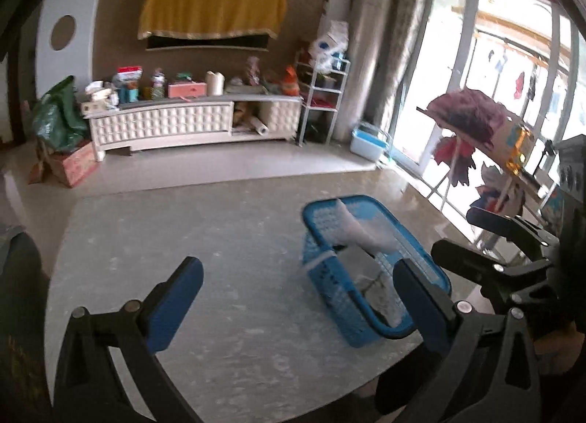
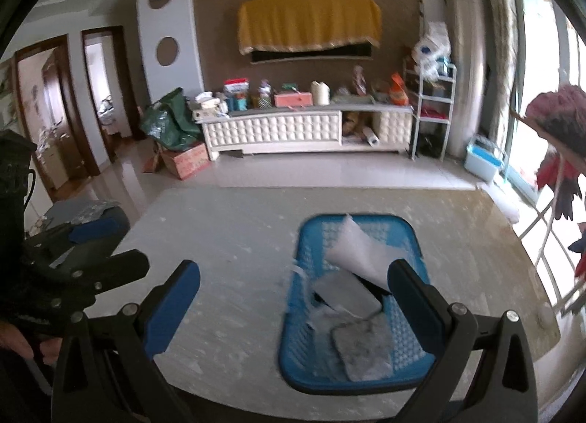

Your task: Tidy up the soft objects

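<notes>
A blue plastic basket (image 1: 322,276) (image 2: 351,382) stands on the grey table, right of centre. Inside it a white soft sheet (image 1: 360,232) (image 2: 360,254) leans on the far wall. Below it lie two grey pads (image 2: 348,293) (image 2: 364,351), one near the middle and one at the near end. My left gripper (image 1: 298,287) hovers above the table, jaws wide and empty, its right finger over the basket's near side. My right gripper (image 2: 295,276) is open and empty too, above the basket's near left part. Each gripper shows at the edge of the other's view.
The grey table (image 1: 219,239) ends in a rounded near edge. Beyond it stand a low white cabinet (image 1: 190,122) with clutter, a green bag (image 1: 58,118) on a cardboard box, a metal shelf (image 1: 322,100) and a blue-white box (image 1: 368,144). A clothes rack (image 1: 472,129) stands at right.
</notes>
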